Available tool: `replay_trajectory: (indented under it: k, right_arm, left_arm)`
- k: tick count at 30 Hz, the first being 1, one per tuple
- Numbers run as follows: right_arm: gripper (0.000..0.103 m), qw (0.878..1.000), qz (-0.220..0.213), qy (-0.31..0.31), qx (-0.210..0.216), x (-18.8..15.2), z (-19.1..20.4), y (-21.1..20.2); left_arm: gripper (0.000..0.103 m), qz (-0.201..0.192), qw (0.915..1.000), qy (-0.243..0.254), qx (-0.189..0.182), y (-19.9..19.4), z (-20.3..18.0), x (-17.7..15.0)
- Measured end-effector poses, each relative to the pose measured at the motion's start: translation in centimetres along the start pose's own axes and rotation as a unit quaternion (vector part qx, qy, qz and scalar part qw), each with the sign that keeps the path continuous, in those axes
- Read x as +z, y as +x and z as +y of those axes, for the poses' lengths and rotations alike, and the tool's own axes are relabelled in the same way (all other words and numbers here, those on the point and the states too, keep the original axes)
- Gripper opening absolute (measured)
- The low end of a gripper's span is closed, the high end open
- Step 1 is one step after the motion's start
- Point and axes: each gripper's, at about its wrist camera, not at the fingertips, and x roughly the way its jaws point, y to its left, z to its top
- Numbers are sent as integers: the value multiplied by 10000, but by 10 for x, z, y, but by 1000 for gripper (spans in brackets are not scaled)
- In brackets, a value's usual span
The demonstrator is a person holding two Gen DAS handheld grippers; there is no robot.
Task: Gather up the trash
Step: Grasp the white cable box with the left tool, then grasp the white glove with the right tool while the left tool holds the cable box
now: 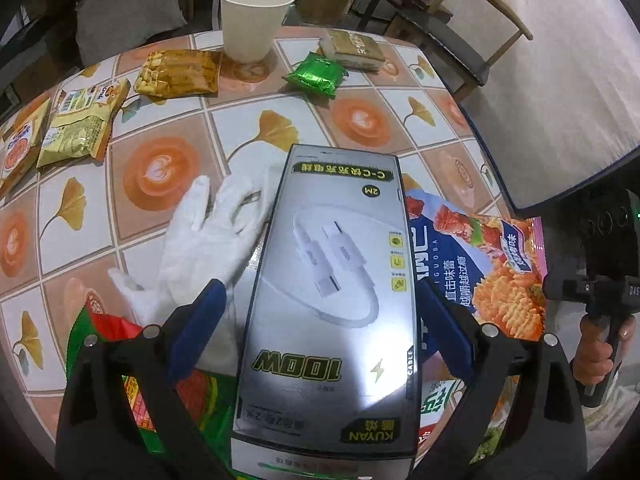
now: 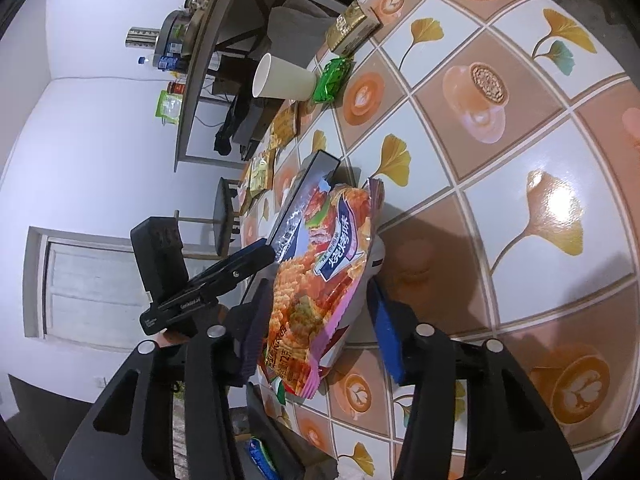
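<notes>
In the left wrist view a silver cable box (image 1: 332, 292) lies between the blue pads of my left gripper (image 1: 320, 284). Its right edge meets the right pad, and a strip of white glove (image 1: 208, 240) shows between its left edge and the left pad, so the jaws stand open. The box rests tilted on the glove and on an orange-and-blue snack bag (image 1: 492, 264). In the right wrist view that snack bag (image 2: 320, 272) stands on edge between the pads of my right gripper (image 2: 318, 284), both of which press on it. The cable box (image 2: 308, 188) leans just behind the bag.
On the tiled round tablecloth (image 1: 168, 172) stand a white paper cup (image 1: 256, 16), a green foil wrapper (image 1: 316, 74), a gold packet (image 1: 180, 72), a tan pack (image 1: 354, 50) and yellow snack bags (image 1: 76, 128). A red-green bag (image 1: 104, 328) lies under the left fingers. A chair (image 1: 460, 40) stands behind.
</notes>
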Motion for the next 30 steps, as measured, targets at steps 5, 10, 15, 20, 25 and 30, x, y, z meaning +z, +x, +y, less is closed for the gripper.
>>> replay_trajectory:
  k: [5, 10, 15, 20, 25, 30]
  right_arm:
    - [45, 10000, 15, 12, -13, 0, -2, 1]
    - [44, 10000, 7, -9, 2, -3, -1, 0]
    - [44, 10000, -12, -19, -15, -4, -1, -4]
    - [44, 9998, -119, -143, -90, -5, 3, -15]
    - [44, 9975, -427, -414, -371, -3, 11, -39]
    - [44, 9901, -763, -1001, -617, 8, 39, -66]
  left_arm:
    - [91, 49, 9998, 156, 109, 3, -5, -2]
    - [91, 175, 9992, 213, 277, 9, -7, -4]
    - [80, 184, 9996, 125, 200, 7, -6, -4]
    - [79, 103, 9998, 72, 166, 4, -5, -7]
    - [79, -189, 9996, -205, -23, -12, 2, -13]
    - [78, -618, 9958, -608, -279, -38, 16, -25]
